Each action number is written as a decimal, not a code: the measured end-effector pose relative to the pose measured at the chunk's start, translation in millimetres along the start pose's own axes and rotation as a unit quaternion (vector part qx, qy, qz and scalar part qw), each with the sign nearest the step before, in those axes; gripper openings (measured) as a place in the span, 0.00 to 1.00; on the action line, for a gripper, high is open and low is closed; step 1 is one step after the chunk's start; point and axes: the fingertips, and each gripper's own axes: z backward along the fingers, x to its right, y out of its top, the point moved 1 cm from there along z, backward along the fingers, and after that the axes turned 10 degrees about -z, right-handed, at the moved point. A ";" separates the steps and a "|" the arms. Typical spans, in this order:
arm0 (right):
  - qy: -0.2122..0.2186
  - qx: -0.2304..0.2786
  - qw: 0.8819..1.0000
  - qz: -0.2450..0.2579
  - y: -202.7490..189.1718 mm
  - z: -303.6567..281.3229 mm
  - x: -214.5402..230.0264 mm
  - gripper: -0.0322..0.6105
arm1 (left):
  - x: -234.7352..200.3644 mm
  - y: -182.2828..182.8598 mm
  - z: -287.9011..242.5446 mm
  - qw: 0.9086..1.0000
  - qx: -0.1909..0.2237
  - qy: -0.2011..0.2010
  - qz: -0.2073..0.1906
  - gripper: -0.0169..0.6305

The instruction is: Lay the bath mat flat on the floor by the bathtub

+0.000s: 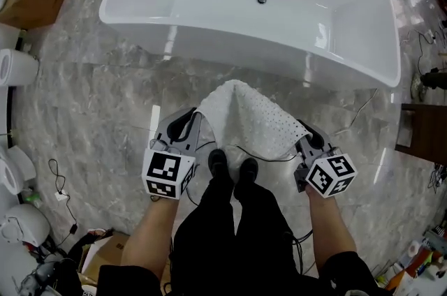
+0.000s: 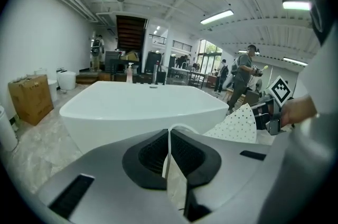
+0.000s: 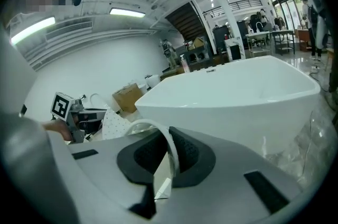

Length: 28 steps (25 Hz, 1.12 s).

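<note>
Trouble first: the mat (image 1: 244,116) hangs as a hump between my two grippers, just on the near side of the tub (image 1: 209,43), not yet flat. I see the left gripper (image 1: 188,121) with jaws closed on a thin fold of one mat corner, and the right gripper (image 1: 303,131) pinches the other corner the same way. If I set it down like this, I judge the edge nearest the tub could curl under and leave a crease. A black cable (image 1: 262,156) crosses the floor on the mat's side away from the tub, beside the person's shoes (image 1: 232,166), so that edge could land on either and ride up. Such a thin pinch could also slip, dropping one side skewed to the tub. I cannot tell whether the edge by the tub touches the floor; the opposite edge is hidden behind the grippers and legs
</note>
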 end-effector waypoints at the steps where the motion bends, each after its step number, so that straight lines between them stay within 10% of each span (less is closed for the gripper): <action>1: -0.001 -0.003 1.000 -0.001 -7.5 -8.3 9.5 0.09 | 1.3 -11.8 -9.3 1.000 -0.007 -0.002 0.000 0.05; 28: 0.011 -0.091 0.996 -0.018 -267.8 -248.4 227.1 0.09 | 0.0 -344.3 -250.5 0.996 -0.087 0.010 0.033 0.05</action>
